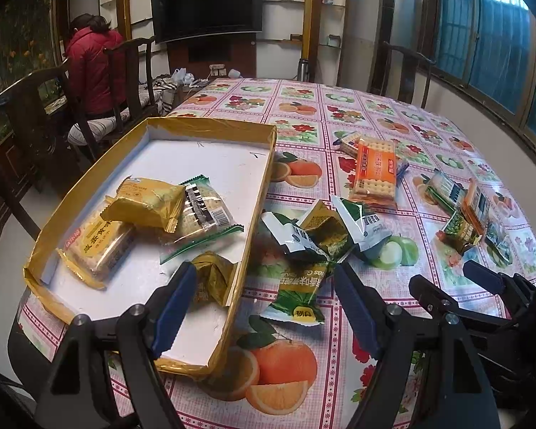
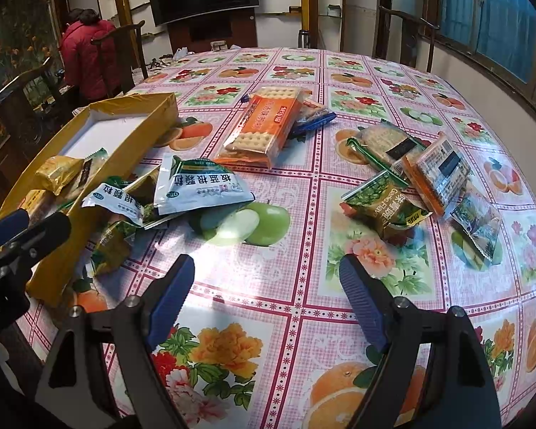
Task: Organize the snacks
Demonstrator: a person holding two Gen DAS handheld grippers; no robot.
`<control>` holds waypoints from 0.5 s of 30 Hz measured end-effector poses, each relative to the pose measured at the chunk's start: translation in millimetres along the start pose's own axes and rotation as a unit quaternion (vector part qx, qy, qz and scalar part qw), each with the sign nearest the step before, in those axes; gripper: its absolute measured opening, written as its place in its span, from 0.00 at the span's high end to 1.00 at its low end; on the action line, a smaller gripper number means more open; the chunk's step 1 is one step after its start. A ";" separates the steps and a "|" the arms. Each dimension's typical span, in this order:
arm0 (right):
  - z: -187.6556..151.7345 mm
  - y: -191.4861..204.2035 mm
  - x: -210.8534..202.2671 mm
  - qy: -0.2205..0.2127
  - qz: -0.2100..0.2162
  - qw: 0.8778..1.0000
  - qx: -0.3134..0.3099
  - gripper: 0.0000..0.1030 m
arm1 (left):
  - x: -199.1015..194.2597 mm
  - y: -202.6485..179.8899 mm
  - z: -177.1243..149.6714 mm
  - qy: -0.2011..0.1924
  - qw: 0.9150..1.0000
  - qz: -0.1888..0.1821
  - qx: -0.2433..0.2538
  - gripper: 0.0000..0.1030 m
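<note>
The main hazard is sitting right at the tray (image 1: pixel 257 193) wall: the gold-edged cardboard tray is lying at the table's near-left edge with its near corner seeming to overhang, so a downward push from the left gripper (image 1: pixel 264 307) on that wall could be tipping or sliding it and spilling the yellow cracker packs (image 1: pixel 143 207) already lying inside. A second risk is lying in the loose heap just outside the wall, where white-and-green sachets (image 1: pixel 339 228) are overlapping a green garlic-flavour pack (image 1: pixel 296 296); closing on one crinkled foil edge could be dragging its neighbours along or letting the slick wrapper slip out. The left gripper is hanging with its jaws spread wide and gripping nothing, one finger over the tray's inside corner and the other over the tablecloth (image 1: pixel 303 107), the green pack lying between and just beyond the fingertips. The right gripper (image 2: pixel 264 279) is likewise standing wide open and empty over bare cloth, with a second green pack (image 2: pixel 378 203) and stacked orange cracker packs (image 2: pixel 436 175) lying ahead to its right, near but apart, and the large orange cracker pack (image 2: pixel 261 128) lying farther off, well beyond the fingertips
</note>
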State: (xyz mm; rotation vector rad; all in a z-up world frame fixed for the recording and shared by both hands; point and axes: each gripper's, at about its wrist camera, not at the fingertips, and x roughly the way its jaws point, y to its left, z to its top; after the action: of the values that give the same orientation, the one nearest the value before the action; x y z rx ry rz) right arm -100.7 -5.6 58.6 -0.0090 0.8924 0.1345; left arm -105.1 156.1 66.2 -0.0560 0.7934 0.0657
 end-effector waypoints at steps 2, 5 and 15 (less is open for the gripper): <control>-1.0 -0.8 -0.1 0.001 0.000 1.000 0.002 0.19 | 0.3 -0.2 0.3 0.001 1.000 0.001 0.002 0.23; -1.9 -3.1 0.7 0.004 0.002 1.000 0.003 0.19 | 1.1 -0.8 1.1 0.003 1.000 0.003 0.005 0.23; 13.7 -26.5 -0.3 -0.010 0.022 1.000 0.021 0.19 | 1.4 2.3 5.2 0.024 1.000 0.006 0.001 0.24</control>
State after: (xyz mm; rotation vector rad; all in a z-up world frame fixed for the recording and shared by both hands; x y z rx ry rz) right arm -87.1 -31.0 66.1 0.0503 0.8765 0.1568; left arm -100.6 158.8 68.8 -0.0510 0.8423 0.0759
